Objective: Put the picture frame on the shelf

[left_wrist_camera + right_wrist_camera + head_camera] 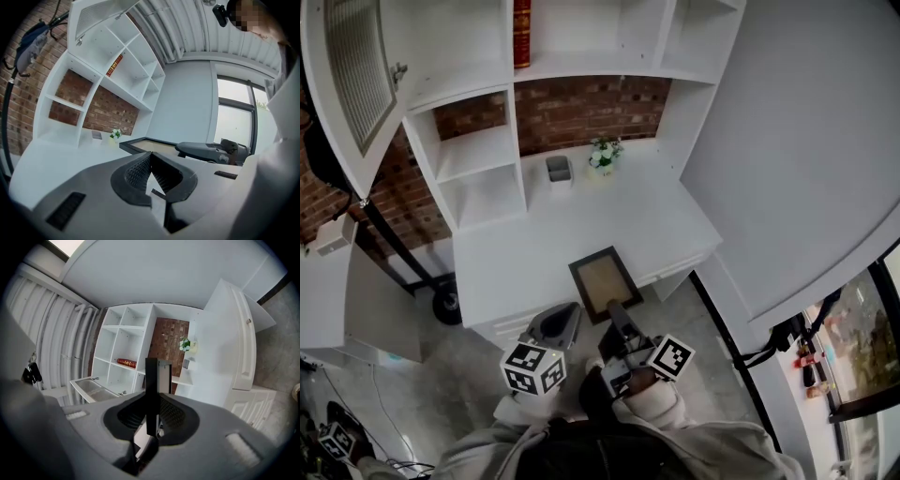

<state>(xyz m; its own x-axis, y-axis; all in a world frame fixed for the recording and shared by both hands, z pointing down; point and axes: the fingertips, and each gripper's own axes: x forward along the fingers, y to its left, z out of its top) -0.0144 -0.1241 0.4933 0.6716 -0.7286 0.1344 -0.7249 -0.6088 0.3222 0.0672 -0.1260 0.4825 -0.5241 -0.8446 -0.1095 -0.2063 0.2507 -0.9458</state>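
Observation:
The picture frame [605,281], dark-rimmed with a tan panel, lies roughly flat above the front edge of the white desk [506,253]. My right gripper [616,311] is shut on its near edge. In the right gripper view the frame [155,376] stands edge-on between the pads. The left gripper view shows the frame [147,146] to the right of the jaws. My left gripper [558,323] is beside it on the left, its jaws [150,161] closed tip to tip with nothing in them. The white shelf unit [478,155] rises at the back of the desk.
A small grey holder [559,171] and a little flower pot [604,155] stand at the back of the desk. A red book [522,33] sits on an upper shelf. An open cabinet door [352,66] juts out at upper left. A white wall [806,159] closes the right side.

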